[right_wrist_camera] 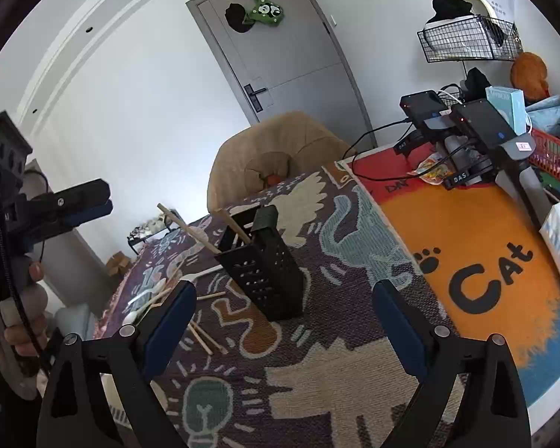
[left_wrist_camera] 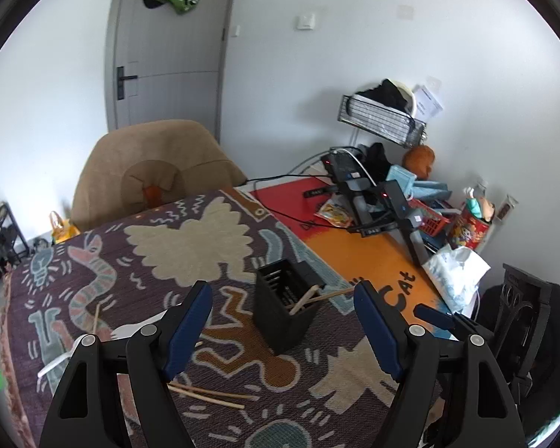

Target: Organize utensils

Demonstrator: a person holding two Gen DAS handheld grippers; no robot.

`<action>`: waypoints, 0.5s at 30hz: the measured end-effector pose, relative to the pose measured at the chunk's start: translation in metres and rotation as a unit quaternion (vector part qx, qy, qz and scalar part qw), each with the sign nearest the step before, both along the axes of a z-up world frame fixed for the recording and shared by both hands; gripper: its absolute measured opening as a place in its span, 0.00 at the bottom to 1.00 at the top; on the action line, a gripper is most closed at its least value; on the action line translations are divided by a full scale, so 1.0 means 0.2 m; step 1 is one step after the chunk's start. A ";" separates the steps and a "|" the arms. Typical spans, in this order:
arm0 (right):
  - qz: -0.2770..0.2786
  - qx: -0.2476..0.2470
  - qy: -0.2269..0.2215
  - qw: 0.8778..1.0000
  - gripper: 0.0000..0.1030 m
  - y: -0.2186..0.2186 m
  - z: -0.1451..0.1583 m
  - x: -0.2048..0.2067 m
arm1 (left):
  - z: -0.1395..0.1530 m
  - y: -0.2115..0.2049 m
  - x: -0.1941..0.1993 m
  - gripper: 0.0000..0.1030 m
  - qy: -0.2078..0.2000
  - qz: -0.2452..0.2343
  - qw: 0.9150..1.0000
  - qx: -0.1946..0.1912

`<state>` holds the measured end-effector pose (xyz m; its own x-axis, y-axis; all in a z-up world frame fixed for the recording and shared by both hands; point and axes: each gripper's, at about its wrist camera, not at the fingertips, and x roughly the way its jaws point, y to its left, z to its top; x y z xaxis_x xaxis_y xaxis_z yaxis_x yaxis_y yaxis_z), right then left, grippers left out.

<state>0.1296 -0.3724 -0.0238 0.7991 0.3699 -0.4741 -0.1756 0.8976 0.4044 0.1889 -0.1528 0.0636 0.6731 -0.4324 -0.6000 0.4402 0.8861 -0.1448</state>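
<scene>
I held my left hand-held gripper (left_wrist_camera: 282,330) and right hand-held gripper (right_wrist_camera: 283,323) wide apart, empty, before the black utensil holder (left_wrist_camera: 284,308) with chopsticks (left_wrist_camera: 305,298) on the bench (left_wrist_camera: 220,246).

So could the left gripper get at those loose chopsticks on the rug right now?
Probably yes. The left gripper is open and empty, and the chopsticks lie uncovered on the rug just beneath it, with the black holder standing farther back.

Chopsticks (left_wrist_camera: 212,395) partly hidden behind left gripper (left_wrist_camera: 283,321)
</scene>
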 end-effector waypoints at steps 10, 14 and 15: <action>0.009 -0.026 0.001 1.000 1.00 0.16 -0.01 -0.01 | -0.09 0.30 -0.17 0.92 -0.023 0.072 0.997 -0.018; 0.020 -0.026 -0.003 0.999 1.00 0.23 -0.01 -0.03 | -0.13 0.38 -0.25 0.98 -0.035 0.096 0.995 -0.012; 0.023 -0.026 -0.002 0.999 1.00 0.24 -0.02 -0.03 | -0.14 0.40 -0.26 0.98 -0.036 0.099 0.994 -0.010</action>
<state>0.1244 -0.3242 -0.0269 0.7840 0.3812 -0.4899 -0.2191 0.9084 0.3561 0.1361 -0.0723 0.0350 0.7868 -0.2984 -0.5402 0.2678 0.9537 -0.1368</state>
